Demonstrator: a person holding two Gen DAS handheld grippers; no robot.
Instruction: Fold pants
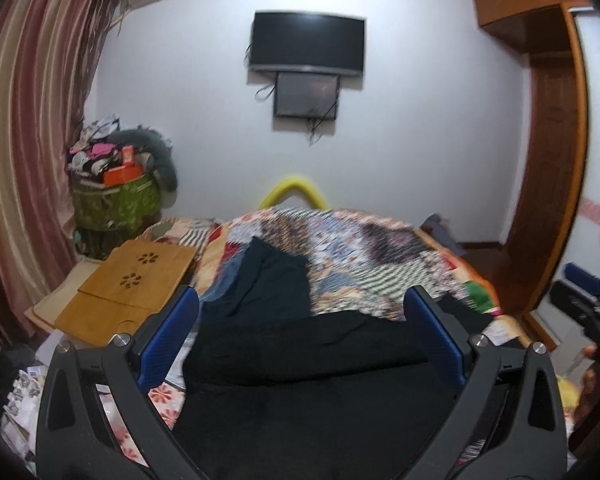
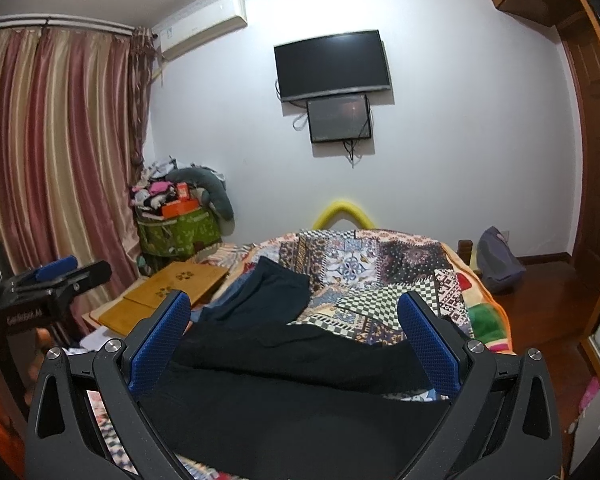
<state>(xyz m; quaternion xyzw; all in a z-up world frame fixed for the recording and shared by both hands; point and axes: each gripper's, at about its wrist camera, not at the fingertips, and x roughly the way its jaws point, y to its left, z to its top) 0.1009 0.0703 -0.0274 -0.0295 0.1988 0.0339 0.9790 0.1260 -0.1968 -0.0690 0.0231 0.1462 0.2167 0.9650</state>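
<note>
only showing up in the right wrist view: a gray bag (image 2: 499, 261) sitting on the floor by the bed, and an air conditioner (image 2: 202, 26) in full up on the wall. left wrist view looking blurry.

left gripper (image 1: 302, 330) standing wide apart, holding nothing, hanging just over the black pants (image 1: 300, 360). right gripper (image 2: 296, 338) also spread wide, gripping nothing, floating above the same pants (image 2: 292, 364).

lying rumpled and spread out on the patchwork quilt (image 2: 380, 276) at the near end of the bed, one dark leg reaching up toward the far end.
</note>
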